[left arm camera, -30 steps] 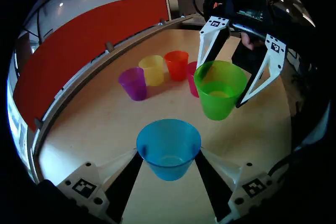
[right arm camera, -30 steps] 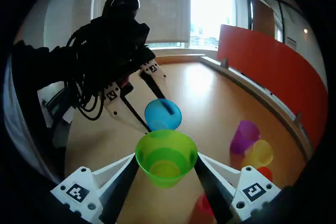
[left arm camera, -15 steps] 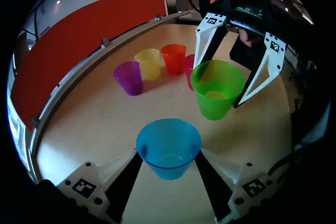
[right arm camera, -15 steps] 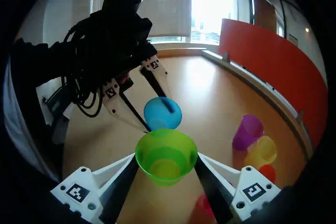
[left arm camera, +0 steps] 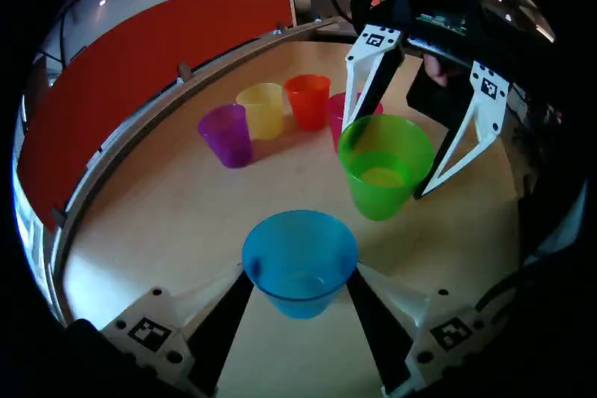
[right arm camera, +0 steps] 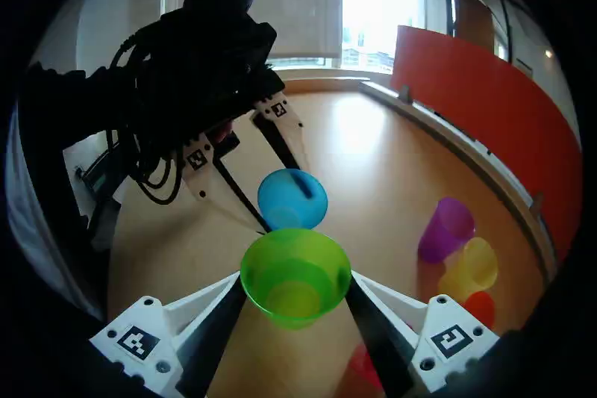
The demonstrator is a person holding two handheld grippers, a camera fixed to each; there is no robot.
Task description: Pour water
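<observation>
Two translucent plastic cups are being carried. The green cup (right arm camera: 295, 278) is sitting upright between the right gripper's (right arm camera: 295, 282) jaws, pinched at mid-wall, and probably part-filled with water, though the level is hard to read. The blue cup (left arm camera: 300, 260) is being pinched likewise by the left gripper (left arm camera: 300, 272). Both are looking light, smooth, tapered and thin-walled; I am judging they will flex, so grip below the rim. Beyond the left jaws, a purple cup (left arm camera: 226, 135), yellow cup (left arm camera: 260, 110), orange cup (left arm camera: 307, 101) and pink cup (left arm camera: 337, 110) are standing on the wooden table (left arm camera: 164, 204).
</observation>
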